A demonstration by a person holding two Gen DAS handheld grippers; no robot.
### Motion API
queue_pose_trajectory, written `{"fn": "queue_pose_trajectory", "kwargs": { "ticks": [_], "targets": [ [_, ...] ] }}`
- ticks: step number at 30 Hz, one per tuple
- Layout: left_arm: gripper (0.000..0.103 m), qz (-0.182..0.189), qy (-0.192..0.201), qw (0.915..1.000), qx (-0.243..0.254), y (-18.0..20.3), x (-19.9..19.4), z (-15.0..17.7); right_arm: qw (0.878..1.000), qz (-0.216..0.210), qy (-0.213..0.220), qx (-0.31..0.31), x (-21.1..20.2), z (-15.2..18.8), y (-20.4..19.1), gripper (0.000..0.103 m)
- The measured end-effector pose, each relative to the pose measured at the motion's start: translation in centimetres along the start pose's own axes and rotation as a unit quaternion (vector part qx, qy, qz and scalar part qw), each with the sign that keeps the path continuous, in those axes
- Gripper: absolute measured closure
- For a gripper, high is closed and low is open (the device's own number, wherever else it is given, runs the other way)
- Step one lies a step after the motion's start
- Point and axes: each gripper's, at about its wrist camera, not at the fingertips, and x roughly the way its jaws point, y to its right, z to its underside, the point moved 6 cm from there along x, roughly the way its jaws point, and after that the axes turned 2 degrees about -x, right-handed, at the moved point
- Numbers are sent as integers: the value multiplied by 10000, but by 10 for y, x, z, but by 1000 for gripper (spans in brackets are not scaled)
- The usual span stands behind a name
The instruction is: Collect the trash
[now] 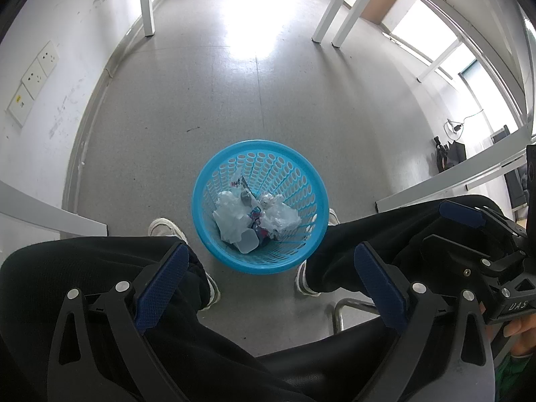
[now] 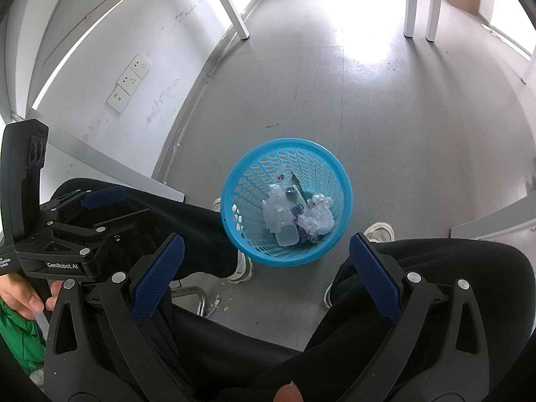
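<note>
Much bare grey floor, white walls

Both grippers hang over the seated person's black-trousered knees, pointing down. The left gripper gapes wide, blue pads well apart and holding nothing. The right gripper is spread just as wide and bare too, with a hand gripping the left one's handle.

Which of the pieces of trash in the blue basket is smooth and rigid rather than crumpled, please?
The small translucent plastic cup lying on its side at the near edge of the blue basket; the white tissue wads beside it are crumpled.
</note>
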Motion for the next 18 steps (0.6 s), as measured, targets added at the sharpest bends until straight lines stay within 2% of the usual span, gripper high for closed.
{"fn": "queue_pose_trajectory", "kwargs": {
  "ticks": [18],
  "targets": [
    [6,15,-46,10000,-12,-5,0,0,10000,-21,-18,15,0,1,1,9]
  ]
}}
